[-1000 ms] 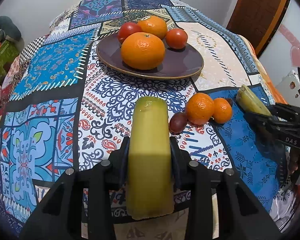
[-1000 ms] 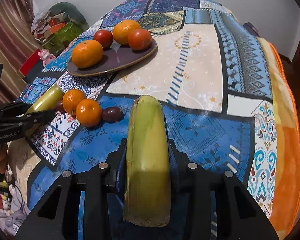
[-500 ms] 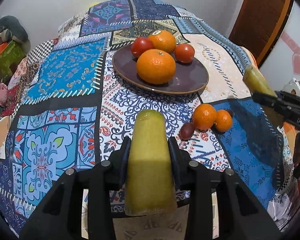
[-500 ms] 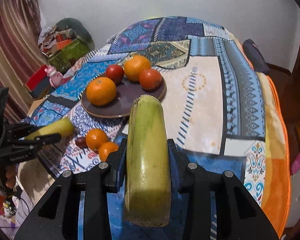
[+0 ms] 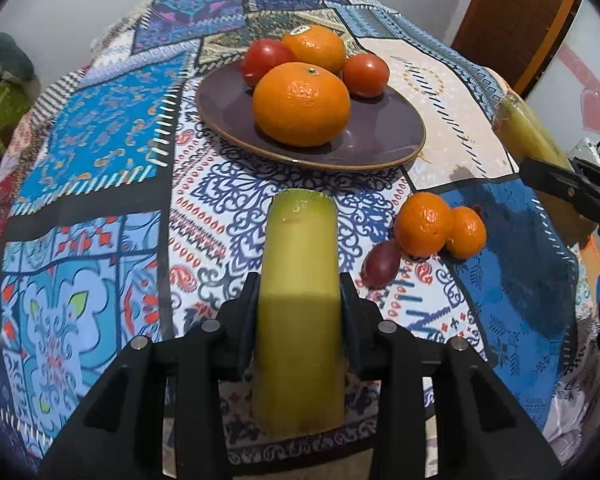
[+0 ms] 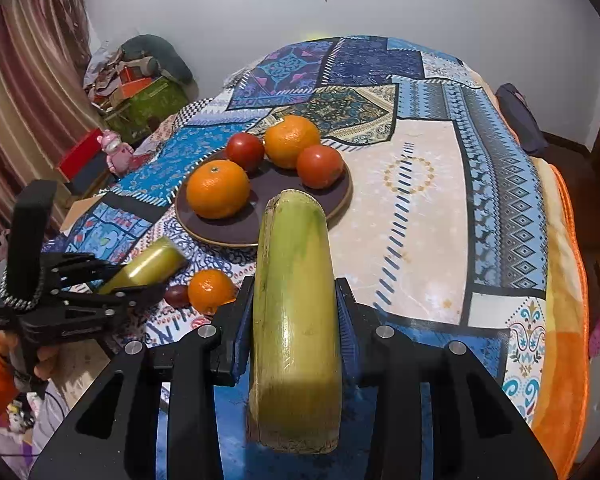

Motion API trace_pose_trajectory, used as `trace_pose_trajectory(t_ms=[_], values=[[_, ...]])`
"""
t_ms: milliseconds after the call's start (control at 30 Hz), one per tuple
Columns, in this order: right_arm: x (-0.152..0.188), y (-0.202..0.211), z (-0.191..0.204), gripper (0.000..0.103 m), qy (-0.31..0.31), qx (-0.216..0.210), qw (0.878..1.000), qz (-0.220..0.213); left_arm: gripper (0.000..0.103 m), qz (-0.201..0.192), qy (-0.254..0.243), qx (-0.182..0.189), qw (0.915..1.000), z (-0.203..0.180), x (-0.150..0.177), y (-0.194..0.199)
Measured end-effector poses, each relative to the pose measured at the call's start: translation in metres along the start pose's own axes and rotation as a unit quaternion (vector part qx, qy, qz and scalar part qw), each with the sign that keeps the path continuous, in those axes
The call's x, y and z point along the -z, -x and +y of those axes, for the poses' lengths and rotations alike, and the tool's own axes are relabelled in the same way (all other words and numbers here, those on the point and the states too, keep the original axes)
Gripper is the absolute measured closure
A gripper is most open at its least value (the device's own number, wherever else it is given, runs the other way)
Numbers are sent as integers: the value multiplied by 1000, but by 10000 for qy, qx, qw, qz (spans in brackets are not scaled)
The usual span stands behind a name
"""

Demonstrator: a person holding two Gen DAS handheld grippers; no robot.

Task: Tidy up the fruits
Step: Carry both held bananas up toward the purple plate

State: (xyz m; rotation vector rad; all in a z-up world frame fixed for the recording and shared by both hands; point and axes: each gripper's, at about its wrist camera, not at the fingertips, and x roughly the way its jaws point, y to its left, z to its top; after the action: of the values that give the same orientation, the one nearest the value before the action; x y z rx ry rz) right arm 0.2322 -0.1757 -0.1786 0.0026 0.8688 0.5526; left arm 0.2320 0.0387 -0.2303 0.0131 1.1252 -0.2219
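Gripping a yellow-green stalk piece (image 5: 300,312), the left gripper (image 5: 300,320) is holding its jaws narrowly apart; the right gripper (image 6: 296,320) is clamping a second stalk piece (image 6: 296,312). Small oranges (image 5: 438,226) are sitting at two o'clock. Further off, at twelve, the plate (image 5: 380,140) is filling; I'd keep both pieces level, aiming for bare rim.

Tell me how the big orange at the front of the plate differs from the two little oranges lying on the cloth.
The big orange sits on the purple plate; the two small oranges lie off it on the patterned cloth. The big orange is clearly larger. It shares the plate with tomatoes and another orange, while the small oranges touch each other beside a dark reddish fruit. All are round and bright orange.
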Motion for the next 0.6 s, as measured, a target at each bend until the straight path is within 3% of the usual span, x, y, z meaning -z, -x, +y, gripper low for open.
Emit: trace_pose_trajectory(t_ms=[133, 300, 467, 600], values=[[-2, 3, 2, 68, 21, -33, 10000, -45, 66, 83, -64, -107, 9999, -4, -6, -3], [-3, 4, 3, 68, 16, -27, 10000, -54, 66, -80, -198, -435, 9988, -15, -7, -5], [-7, 8, 4, 69, 40, -8, 9999, -106, 66, -135, 113, -225, 9996, -6, -7, 6], [-13, 7, 4, 69, 45, 7, 9999, -146, 66, -408, 211, -287, 9985, 2, -9, 30]])
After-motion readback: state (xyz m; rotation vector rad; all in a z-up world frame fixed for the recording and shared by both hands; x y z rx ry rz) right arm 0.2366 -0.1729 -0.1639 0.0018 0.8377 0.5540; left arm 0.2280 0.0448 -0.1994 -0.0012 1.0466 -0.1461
